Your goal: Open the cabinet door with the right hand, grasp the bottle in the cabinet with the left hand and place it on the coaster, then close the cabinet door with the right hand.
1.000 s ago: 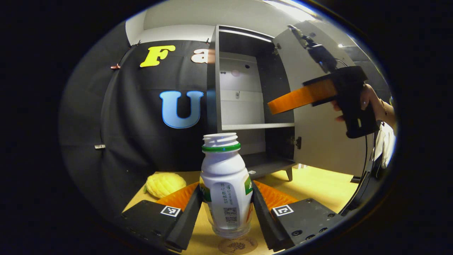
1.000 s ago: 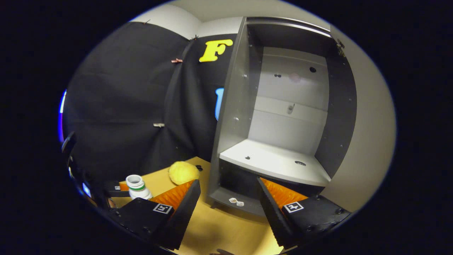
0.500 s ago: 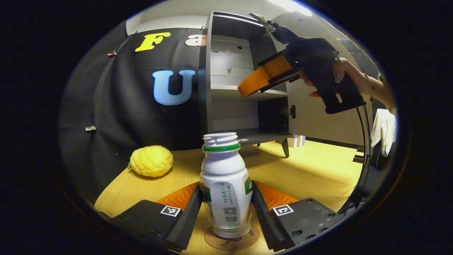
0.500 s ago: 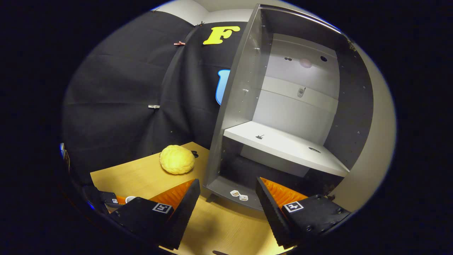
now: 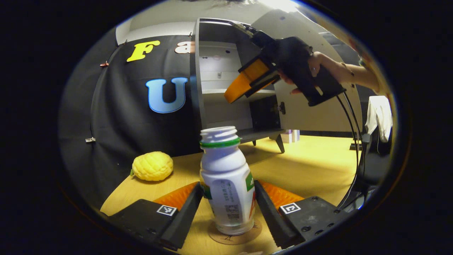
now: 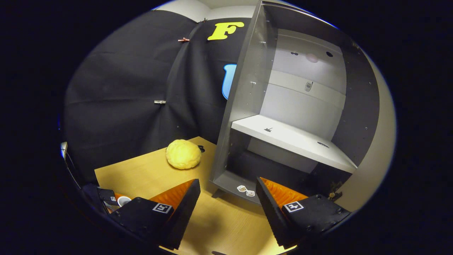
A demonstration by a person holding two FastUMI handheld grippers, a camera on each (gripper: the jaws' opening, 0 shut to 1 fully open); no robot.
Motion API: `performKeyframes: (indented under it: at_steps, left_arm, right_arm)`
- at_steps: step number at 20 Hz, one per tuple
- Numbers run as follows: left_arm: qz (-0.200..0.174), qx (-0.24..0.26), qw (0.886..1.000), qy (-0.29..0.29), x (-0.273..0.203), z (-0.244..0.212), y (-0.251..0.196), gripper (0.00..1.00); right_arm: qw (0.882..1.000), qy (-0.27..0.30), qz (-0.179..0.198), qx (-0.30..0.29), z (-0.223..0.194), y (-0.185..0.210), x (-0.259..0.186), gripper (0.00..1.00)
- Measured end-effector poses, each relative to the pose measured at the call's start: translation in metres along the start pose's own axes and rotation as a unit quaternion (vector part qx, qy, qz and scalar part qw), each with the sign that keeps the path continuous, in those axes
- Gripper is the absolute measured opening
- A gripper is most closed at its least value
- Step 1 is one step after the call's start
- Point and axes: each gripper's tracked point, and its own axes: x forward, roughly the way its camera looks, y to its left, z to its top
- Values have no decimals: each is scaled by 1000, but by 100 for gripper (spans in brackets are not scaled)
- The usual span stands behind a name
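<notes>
The white bottle point(image 5: 226, 177) with a green neck ring and no cap stands upright on the round coaster point(image 5: 235, 236) on the wooden table. My left gripper point(image 5: 228, 193) is shut on the bottle, one finger against each side of its body. The grey cabinet point(image 5: 198, 88) stands behind it with its door point(image 5: 318, 106) swung open to the right. A hand holds my right gripper point(image 5: 233, 92) in the air in front of the cabinet's shelf. In the right gripper view, my right gripper point(image 6: 228, 198) is open and empty, facing the cabinet's shelf point(image 6: 293, 141).
A bumpy yellow fruit point(image 5: 152, 165) lies on the table left of the cabinet, also the fruit point(image 6: 183, 158). Two small dice-like pieces point(image 6: 246, 190) rest on the cabinet floor. A white cloth point(image 5: 378, 113) hangs at the far right, and a cable trails from the right gripper.
My left gripper lowered the bottle onto the coaster, where it now rests. The right gripper moved left, from beside the door to in front of the shelf.
</notes>
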Motion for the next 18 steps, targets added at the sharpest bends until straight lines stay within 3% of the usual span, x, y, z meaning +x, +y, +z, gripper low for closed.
performKeyframes:
  at_steps: [4,8,13,18]
  left_arm:
    - [-3,-60,998,-26,4,21,3,91]
    - [2,-118,991,-60,1,64,17,92]
    - [-22,-100,990,-92,-10,145,20,90]
    - [-93,-79,988,-90,-12,216,6,92]
  right_arm:
    - [1000,2,-5,-11,-2,-3,-7,98]
    - [999,-1,-37,0,6,-22,-21,98]
    - [997,-18,-76,6,39,-45,-61,98]
    - [992,-55,-113,2,88,-57,-129,100]
